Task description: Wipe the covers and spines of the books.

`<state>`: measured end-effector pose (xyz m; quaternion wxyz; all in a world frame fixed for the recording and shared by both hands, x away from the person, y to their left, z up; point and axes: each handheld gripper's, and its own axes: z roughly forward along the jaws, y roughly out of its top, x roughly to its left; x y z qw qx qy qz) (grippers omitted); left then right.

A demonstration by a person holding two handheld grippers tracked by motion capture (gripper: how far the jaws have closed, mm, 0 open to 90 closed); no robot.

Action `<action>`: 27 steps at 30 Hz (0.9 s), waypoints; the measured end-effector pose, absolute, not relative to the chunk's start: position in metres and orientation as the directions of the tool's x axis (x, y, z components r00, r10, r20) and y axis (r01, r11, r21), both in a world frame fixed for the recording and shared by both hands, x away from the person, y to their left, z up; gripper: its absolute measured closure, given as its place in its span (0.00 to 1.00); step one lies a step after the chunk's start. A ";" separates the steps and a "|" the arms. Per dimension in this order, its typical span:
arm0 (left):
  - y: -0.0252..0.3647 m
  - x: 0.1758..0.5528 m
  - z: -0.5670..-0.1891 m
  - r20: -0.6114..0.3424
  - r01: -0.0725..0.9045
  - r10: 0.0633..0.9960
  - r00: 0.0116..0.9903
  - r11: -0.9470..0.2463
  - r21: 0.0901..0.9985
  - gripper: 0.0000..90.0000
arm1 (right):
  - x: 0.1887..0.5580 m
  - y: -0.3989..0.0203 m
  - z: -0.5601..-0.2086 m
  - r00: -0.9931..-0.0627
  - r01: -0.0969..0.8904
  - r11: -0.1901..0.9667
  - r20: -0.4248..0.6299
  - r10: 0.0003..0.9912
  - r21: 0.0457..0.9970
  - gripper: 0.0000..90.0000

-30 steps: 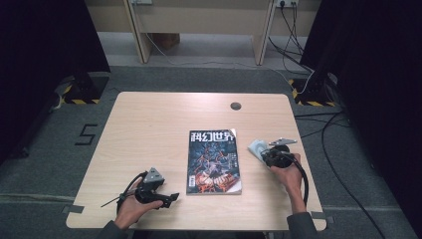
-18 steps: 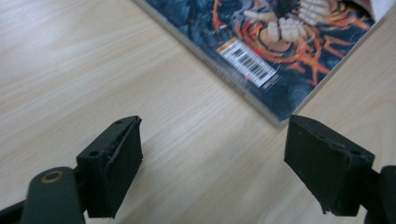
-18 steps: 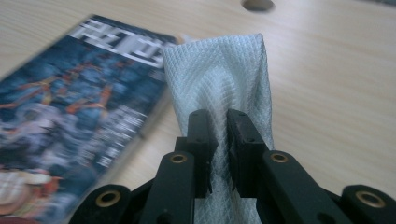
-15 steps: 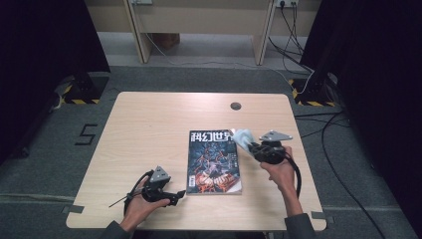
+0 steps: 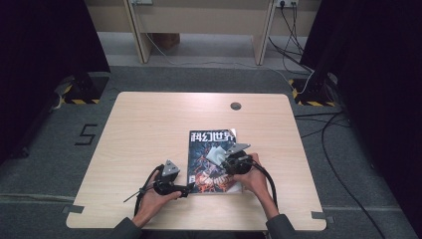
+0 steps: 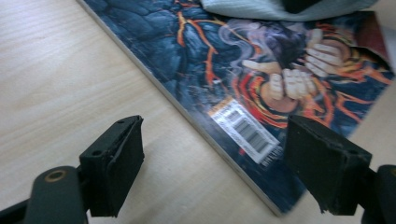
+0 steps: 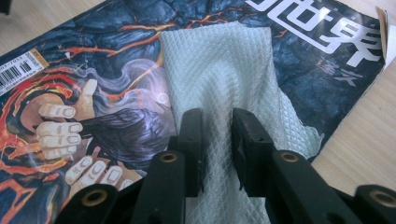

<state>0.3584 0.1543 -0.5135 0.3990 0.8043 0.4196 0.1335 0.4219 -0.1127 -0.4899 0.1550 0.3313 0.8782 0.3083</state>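
While the right gripper [image 7: 217, 140] pinches the cloth [image 7: 224, 70] on the magazine [image 7: 93, 70], the left gripper [image 6: 233, 154] gapes wide by the barcode [image 6: 245, 128].

Left gripper [image 5: 185, 188] low, near-level, jaws wide apart. Right gripper [image 5: 219, 158] angled down, jaws narrow, just been opening, cloth [image 7: 219, 79] between them.
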 end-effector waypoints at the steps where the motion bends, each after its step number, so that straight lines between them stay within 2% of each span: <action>1: 0.153 0.360 -0.514 -0.122 0.570 0.783 0.610 -0.327 0.754 0.23 | 0.421 -0.113 -0.490 -0.728 0.490 0.583 -0.064 0.683 0.648 0.81; 6: 0.149 0.359 -0.515 -0.097 0.565 0.780 0.618 -0.354 0.745 0.23 | 0.419 -0.115 -0.492 -0.720 0.500 0.561 -0.044 0.693 0.660 0.79; 11: 0.146 0.353 -0.513 -0.073 0.540 0.768 0.636 -0.376 0.753 0.36 | 0.414 -0.116 -0.492 -0.721 0.505 0.554 -0.030 0.693 0.662 0.78; 18: 0.145 0.345 -0.513 -0.051 0.516 0.755 0.654 -0.395 0.760 0.43 | 0.393 -0.119 -0.492 -0.732 0.500 0.561 -0.023 0.681 0.660 0.78; 27: 0.140 0.320 -0.511 -0.060 0.511 0.719 0.693 -0.430 0.745 0.44 | 0.356 -0.124 -0.492 -0.745 0.492 0.576 -0.026 0.666 0.653 0.79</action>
